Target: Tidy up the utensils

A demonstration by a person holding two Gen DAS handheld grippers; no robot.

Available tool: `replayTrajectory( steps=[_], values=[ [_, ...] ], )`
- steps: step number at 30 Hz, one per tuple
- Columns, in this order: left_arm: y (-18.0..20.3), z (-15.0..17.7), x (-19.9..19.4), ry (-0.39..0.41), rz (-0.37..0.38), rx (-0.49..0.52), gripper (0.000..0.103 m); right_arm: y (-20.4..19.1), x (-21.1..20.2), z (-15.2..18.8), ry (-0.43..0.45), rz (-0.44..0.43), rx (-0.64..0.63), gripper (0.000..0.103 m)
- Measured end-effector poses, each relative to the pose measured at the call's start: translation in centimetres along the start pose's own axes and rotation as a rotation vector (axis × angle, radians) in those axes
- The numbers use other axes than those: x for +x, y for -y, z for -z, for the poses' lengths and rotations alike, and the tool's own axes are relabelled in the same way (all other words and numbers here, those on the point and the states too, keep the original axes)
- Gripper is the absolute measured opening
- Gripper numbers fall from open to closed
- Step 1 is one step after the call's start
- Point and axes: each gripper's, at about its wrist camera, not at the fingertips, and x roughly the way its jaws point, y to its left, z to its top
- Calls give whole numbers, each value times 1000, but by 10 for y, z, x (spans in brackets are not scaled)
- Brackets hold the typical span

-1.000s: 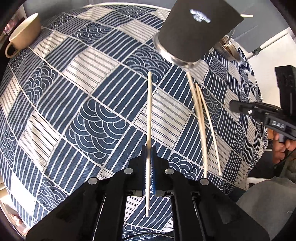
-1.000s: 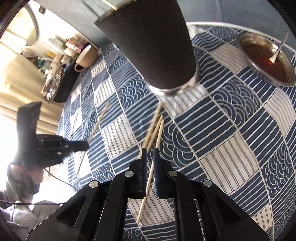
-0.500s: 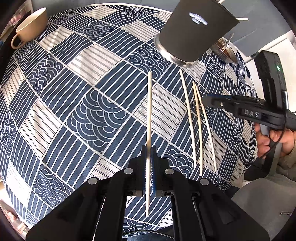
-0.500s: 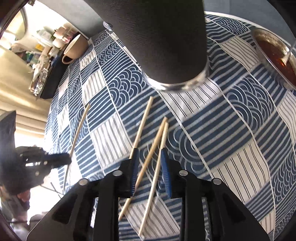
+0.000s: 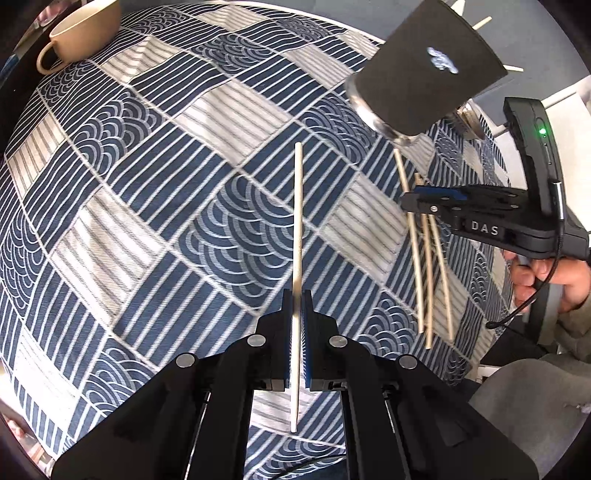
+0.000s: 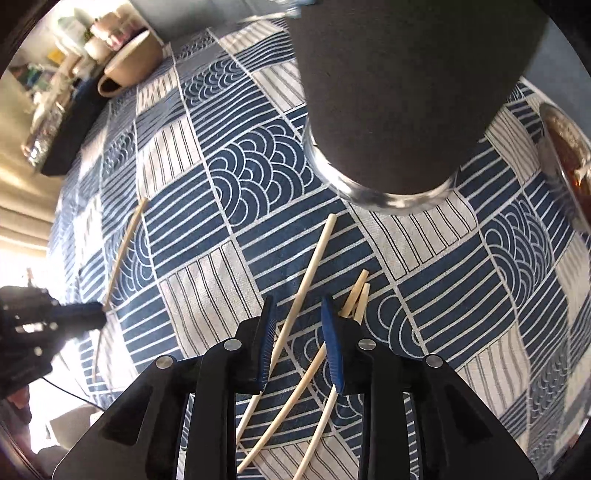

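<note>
My left gripper (image 5: 296,295) is shut on a pale wooden chopstick (image 5: 297,221) that sticks out forward above the cloth; it also shows in the right wrist view (image 6: 123,247). My right gripper (image 6: 297,310) is open and low over three loose chopsticks on the cloth; one chopstick (image 6: 306,280) lies between its fingers, two more (image 6: 356,295) lie under and right of the right finger. In the left wrist view the right gripper (image 5: 428,201) hovers over those chopsticks (image 5: 424,266). A tall dark holder cup (image 6: 399,92) stands just beyond, with chopsticks in it (image 5: 424,77).
A blue and white patterned tablecloth (image 5: 147,184) covers the table. A tan mug (image 5: 81,33) stands at the far left (image 6: 129,66). A metal bowl of brown sauce (image 6: 565,147) sits right of the holder. The table edge is near on the right in the left wrist view.
My right gripper opened, letting its chopstick lie on the cloth, and moved forward toward the holder, now straddling the leftmost loose chopstick. My left gripper kept its chopstick and shifted slightly.
</note>
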Motion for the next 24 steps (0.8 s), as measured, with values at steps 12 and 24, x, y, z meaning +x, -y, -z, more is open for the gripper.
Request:
replayTrajectory(
  steps=[12,24],
  values=[
    [2,-3,8,-11,21,57,5,-9,2,6,29,62,-59,5],
    [8,-5,1,-35,-24,60,5,22,-30,26,117,-214,80,4]
  ],
)
